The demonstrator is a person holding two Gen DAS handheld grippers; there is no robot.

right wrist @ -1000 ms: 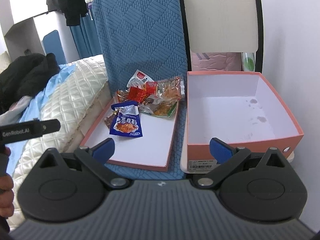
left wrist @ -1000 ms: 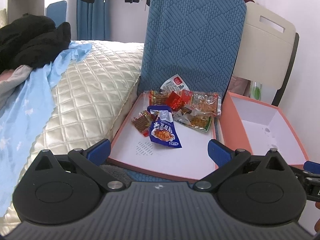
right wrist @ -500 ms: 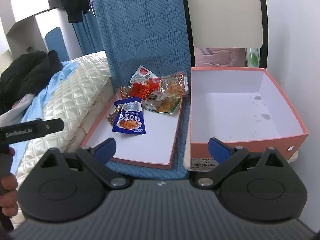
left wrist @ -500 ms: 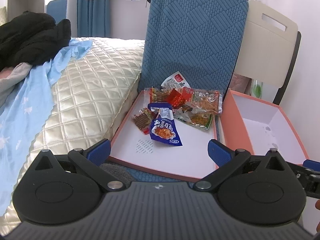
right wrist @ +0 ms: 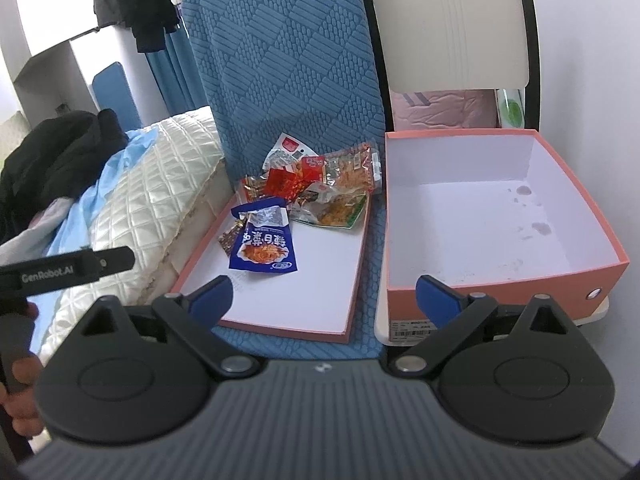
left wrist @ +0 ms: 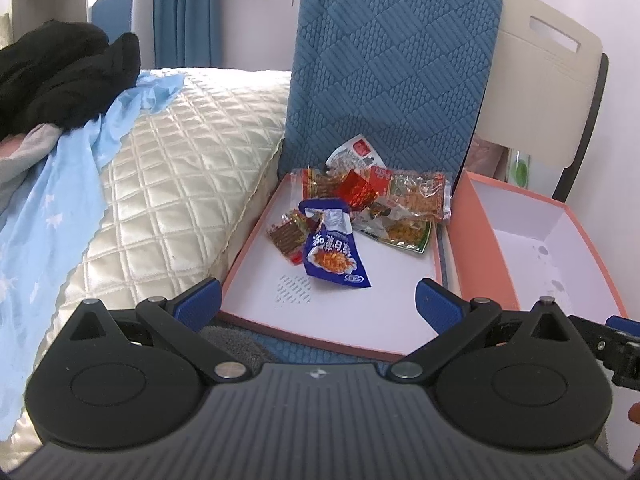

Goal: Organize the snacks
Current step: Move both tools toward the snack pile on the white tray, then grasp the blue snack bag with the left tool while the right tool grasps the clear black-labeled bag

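Bedding in cream quilt (left wrist: 168, 184) fills the left, with a blue padded chair (right wrist: 288, 80) beside it carrying a salmon box lid (left wrist: 400, 320), and the deep salmon box (right wrist: 500, 280) just to the lid's right. Snack packets (left wrist: 400, 200) are heaped at the lid's far end, a blue packet (left wrist: 334, 256) lying nearest. Both the left gripper (left wrist: 318, 300) and right gripper (right wrist: 322, 292) hover spread wide, grasping nothing.
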